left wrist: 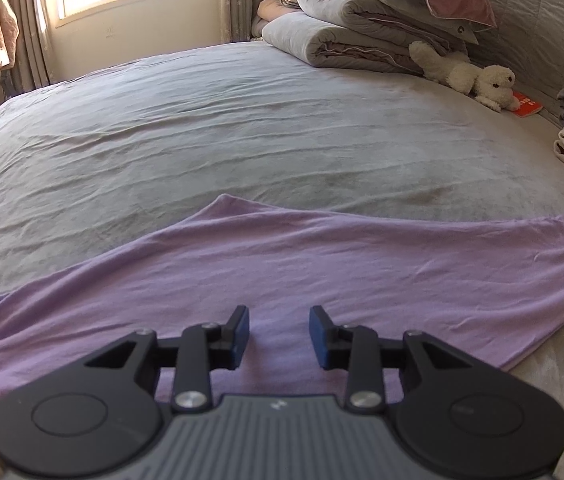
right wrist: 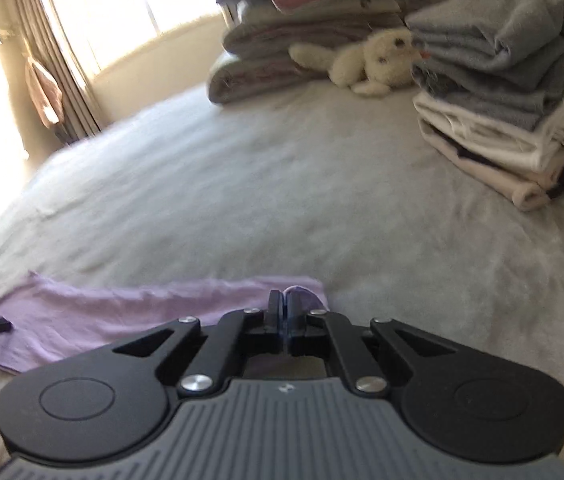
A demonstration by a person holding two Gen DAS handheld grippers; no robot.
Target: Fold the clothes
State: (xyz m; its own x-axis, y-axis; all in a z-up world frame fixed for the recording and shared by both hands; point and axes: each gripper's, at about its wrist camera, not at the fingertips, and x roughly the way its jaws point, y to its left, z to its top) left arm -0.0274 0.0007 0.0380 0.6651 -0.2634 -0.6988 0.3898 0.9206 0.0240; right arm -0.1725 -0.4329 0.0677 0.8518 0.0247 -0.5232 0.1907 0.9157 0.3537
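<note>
Down low, right gripper (right wrist: 284, 304) fingers pinch the lilac shirt (right wrist: 122, 312); left gripper (left wrist: 279, 334) fingers gape over it

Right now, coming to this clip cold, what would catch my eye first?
The lilac garment spread flat across the near edge of the grey bed stands out most. The right gripper is shut on a bunched corner of it, while the left gripper is open above the cloth. Further back, a white plush toy lies beside rolled quilts, with a stack of folded clothes to the right.
</note>
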